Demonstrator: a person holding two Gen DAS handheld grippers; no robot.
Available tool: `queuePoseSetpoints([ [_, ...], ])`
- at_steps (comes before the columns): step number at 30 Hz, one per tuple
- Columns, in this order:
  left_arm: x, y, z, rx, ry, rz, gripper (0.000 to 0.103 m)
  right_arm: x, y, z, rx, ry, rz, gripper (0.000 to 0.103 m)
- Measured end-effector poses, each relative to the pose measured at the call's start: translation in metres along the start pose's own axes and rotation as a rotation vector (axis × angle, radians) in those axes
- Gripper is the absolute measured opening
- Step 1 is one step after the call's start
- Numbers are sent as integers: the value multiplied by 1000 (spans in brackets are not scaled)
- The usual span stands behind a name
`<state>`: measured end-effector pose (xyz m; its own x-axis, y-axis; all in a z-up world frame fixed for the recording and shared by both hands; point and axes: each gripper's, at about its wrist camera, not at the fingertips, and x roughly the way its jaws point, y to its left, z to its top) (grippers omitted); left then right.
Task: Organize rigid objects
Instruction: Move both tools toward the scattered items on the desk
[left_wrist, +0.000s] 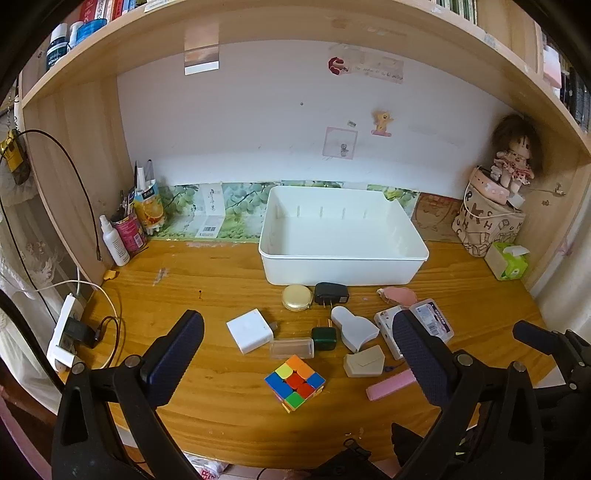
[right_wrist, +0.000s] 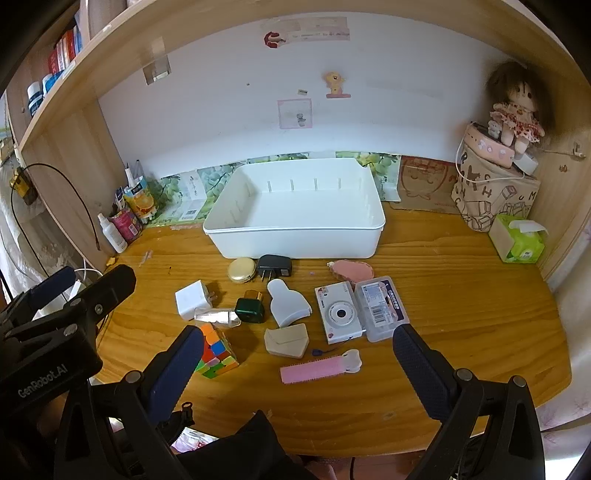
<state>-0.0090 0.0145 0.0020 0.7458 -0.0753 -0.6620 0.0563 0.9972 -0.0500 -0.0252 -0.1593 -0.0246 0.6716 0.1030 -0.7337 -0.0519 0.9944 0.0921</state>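
Many small rigid items, including a multicoloured puzzle cube (left_wrist: 295, 381), lie before an empty white plastic bin (left_wrist: 343, 236) on the wooden bench (left_wrist: 207, 280); left tongs (left_wrist: 295, 360) and right tongs (right_wrist: 295, 363) hover wide open, holding nothing.

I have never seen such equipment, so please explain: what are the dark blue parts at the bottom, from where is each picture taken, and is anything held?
They are the fingers of two hand-held grippers, each carrying a camera that looks forward along them. One picture is from the left gripper, the other from the right gripper. Both stand open and hold nothing.

On the wooden desk stands an empty white bin. In front of it lie small things: a colour cube, a white camera, a black plug, a pink comb and others.
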Motion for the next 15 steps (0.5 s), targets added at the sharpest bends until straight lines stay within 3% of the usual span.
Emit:
queuePoseSetpoints([
  [15,10,11,10,38,-40,-78,102,-3,10,1,14,-39,-61,103],
])
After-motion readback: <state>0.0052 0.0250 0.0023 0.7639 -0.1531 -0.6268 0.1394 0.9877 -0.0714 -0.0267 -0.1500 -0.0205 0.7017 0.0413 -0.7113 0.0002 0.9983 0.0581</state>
